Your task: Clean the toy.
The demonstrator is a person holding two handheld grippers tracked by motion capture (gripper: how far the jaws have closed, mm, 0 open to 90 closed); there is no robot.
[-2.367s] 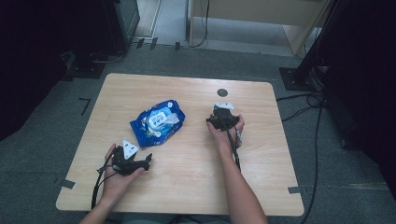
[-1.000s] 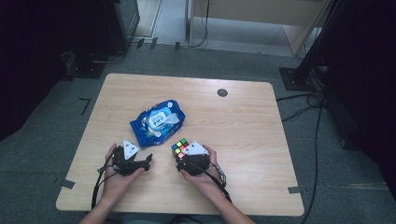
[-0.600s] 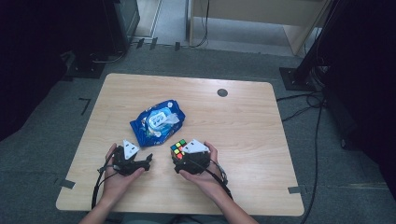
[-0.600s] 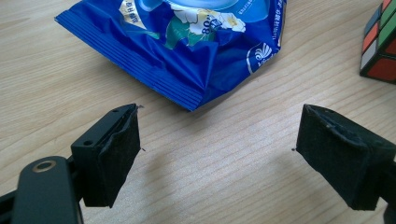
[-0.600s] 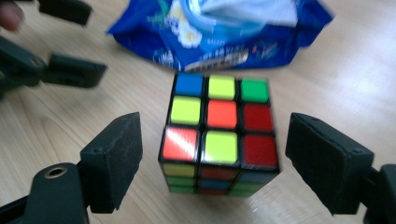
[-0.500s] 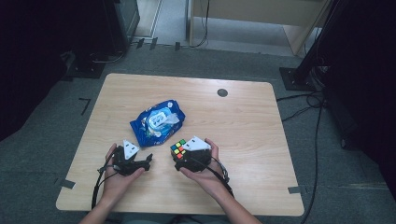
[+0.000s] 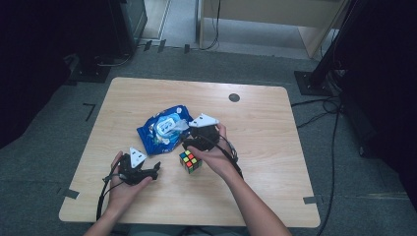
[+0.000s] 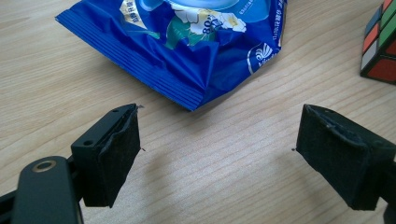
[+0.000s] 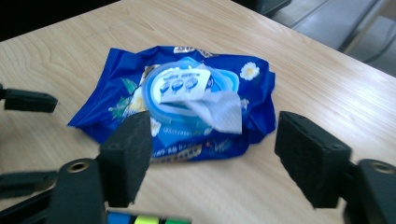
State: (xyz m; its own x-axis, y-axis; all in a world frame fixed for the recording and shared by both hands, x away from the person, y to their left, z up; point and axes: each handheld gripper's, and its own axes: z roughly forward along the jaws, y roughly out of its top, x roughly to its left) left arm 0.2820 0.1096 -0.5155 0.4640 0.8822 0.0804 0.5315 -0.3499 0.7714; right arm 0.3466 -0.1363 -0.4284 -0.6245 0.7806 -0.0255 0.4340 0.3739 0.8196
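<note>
The cube (image 7: 190,161) sits on the table (image 7: 275,147), released, just below and behind your right gripper (image 7: 189,143), whose jaws stand apart with nothing between them and have just been closing a little. In the right gripper view, just the cube's top edge (image 9: 148,219) peeks in at the bottom, cut off. Ahead of those jaws lies the blue wipes pack (image 9: 187,112), a wipe (image 9: 219,109) poking from its lid. Your left gripper (image 7: 152,171) rests with jaws wide apart and empty; the pack's crimped end (image 8: 187,51) lies ahead of them, the cube (image 8: 380,44) off to the right, cropped by the frame.
</note>
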